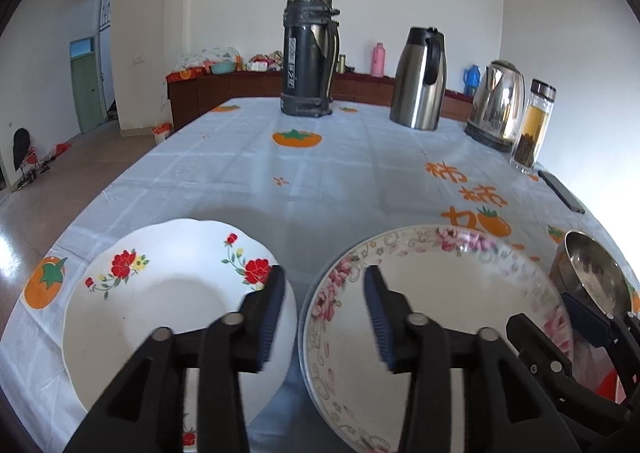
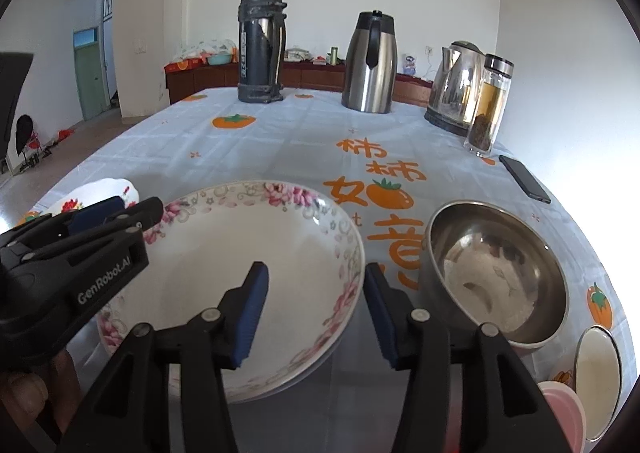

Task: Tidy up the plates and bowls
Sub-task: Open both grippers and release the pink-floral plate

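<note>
A pink-flowered plate (image 1: 460, 313) lies on the table; it also shows in the right wrist view (image 2: 256, 265). A white plate with red flowers (image 1: 160, 293) lies to its left, seen small in the right wrist view (image 2: 100, 193). My left gripper (image 1: 324, 313) is open, its fingers straddling the pink plate's left rim and the gap between the plates. My right gripper (image 2: 316, 309) is open, its fingers straddling the pink plate's right rim. A steel bowl (image 2: 496, 273) stands to the right, also in the left wrist view (image 1: 592, 273).
At the back stand a dark flask (image 1: 308, 53), a steel jug (image 1: 420, 81), a kettle (image 1: 496, 105) and a glass tea bottle (image 1: 534, 125). A phone (image 2: 524, 179) lies at the right edge. A small white dish (image 2: 598, 377) and a pink bowl (image 2: 564, 417) sit near right.
</note>
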`<state>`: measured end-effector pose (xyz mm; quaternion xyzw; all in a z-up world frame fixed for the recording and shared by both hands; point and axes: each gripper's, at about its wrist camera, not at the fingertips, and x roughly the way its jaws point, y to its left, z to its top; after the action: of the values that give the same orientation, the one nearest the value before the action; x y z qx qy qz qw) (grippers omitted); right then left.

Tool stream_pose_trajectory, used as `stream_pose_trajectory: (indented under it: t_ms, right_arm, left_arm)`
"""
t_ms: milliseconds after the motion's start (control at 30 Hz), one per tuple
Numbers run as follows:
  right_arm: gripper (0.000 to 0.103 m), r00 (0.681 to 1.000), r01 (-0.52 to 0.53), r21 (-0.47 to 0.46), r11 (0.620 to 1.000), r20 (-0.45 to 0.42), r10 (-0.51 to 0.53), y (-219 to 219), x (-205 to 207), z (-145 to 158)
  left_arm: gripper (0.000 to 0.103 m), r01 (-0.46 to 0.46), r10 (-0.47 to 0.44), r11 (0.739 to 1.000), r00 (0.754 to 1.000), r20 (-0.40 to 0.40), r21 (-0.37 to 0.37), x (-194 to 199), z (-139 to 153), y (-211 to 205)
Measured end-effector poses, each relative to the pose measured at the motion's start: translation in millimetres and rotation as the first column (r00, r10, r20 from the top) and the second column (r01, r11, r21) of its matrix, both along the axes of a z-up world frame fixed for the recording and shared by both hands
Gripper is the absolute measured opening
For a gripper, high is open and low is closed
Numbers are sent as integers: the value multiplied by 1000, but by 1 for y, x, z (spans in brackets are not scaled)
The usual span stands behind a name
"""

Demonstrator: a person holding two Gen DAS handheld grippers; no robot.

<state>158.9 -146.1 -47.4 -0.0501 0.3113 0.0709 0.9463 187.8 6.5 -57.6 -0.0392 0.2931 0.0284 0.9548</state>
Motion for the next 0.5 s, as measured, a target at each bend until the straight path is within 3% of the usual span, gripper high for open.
stream_pose_trajectory:
  t_ms: [100, 233, 500]
  right_arm:
    - [67, 997, -7, -6, 1000, 77, 7, 2, -13, 7]
    - [67, 995, -25, -50, 998, 97, 30, 13, -16, 8]
    - [68, 994, -38, 17, 999, 105, 36, 2, -16, 10]
  left_arm:
    - [62, -3, 2, 1000, 999, 40, 16, -5, 4, -2]
    - [62, -17, 16, 1000, 998, 53, 3, -6, 5, 2]
    - [63, -76, 79, 997, 994, 73, -32, -12, 5, 14]
